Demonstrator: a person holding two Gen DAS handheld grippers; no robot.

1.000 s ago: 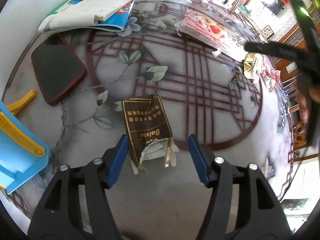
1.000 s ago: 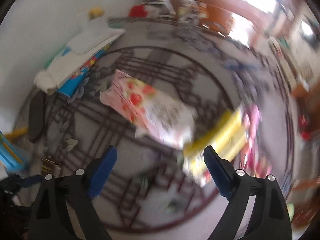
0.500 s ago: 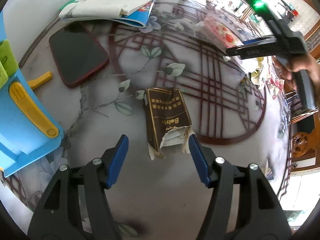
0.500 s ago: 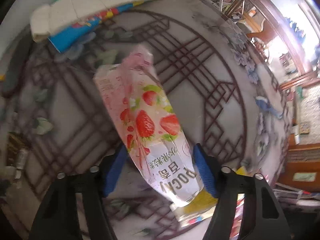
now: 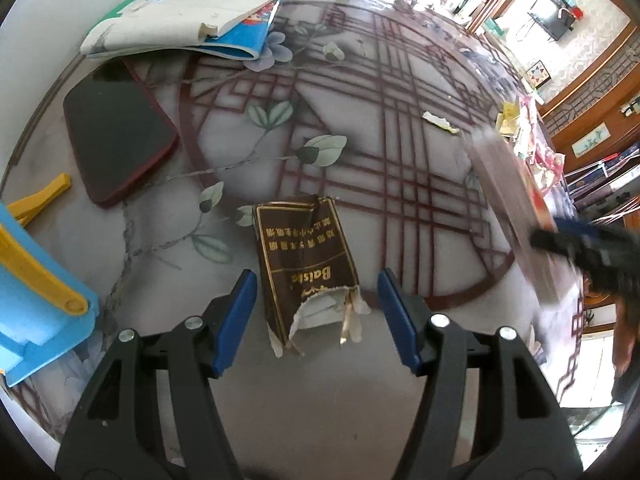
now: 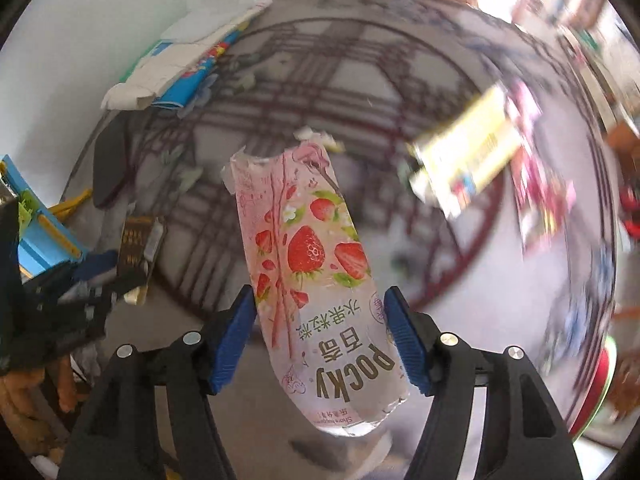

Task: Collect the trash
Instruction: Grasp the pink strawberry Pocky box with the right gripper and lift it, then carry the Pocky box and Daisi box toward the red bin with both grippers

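The torn brown packet (image 5: pixel 306 264) lies flat on the bench (image 5: pixel 400 168), low centre of the left view, between the left hand-held gripper's (image 5: pixel 316 316) open pads; lower squarely before closing. The right hand-held gripper (image 6: pixel 320 332), jaws opening slightly, pinches the pink strawberry wrapper (image 6: pixel 308 256) lifted at frame centre; keep that pinch firm.
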